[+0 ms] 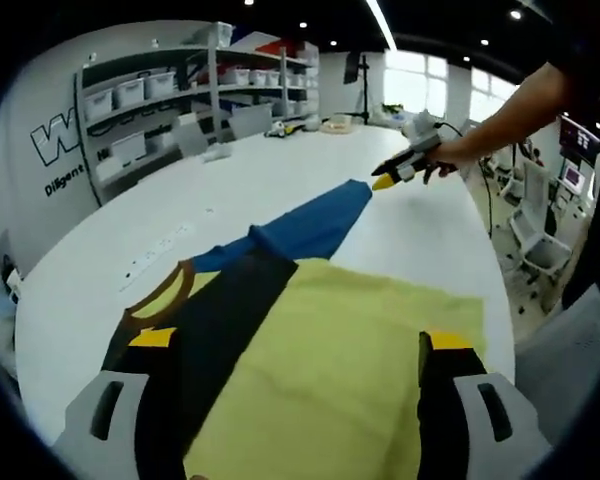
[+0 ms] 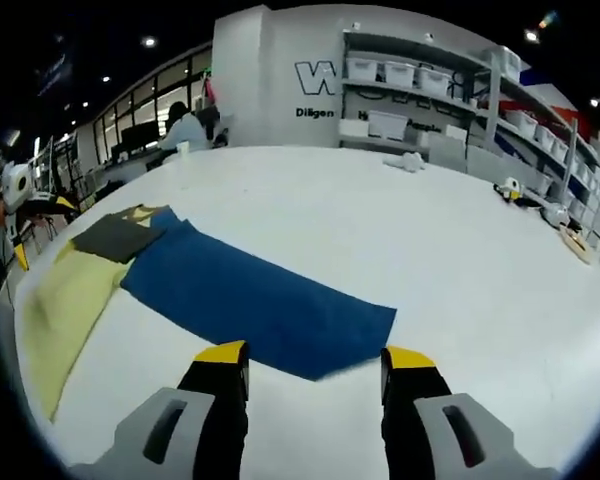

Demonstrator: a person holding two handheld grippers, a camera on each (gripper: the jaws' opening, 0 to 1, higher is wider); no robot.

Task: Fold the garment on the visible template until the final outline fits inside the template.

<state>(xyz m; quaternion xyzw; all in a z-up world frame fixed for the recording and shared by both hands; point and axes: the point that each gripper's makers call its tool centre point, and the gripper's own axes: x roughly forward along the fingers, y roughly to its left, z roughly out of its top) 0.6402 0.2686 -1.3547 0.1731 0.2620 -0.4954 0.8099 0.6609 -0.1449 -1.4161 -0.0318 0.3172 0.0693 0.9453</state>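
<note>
While the garment [image 1: 320, 350], a shirt of yellow, black and blue panels, lies spread flat on the white surface [image 1: 230, 185], the left gripper [image 1: 295, 345] hovers low over its yellow body with jaws wide apart and holding nothing. In the right gripper view, the right gripper [image 2: 315, 358] sits just beside the end of the blue sleeve [image 2: 255, 300], jaws likewise wide and empty. Storage shelves [image 2: 450, 75] with bins stand beyond the surface.
</note>
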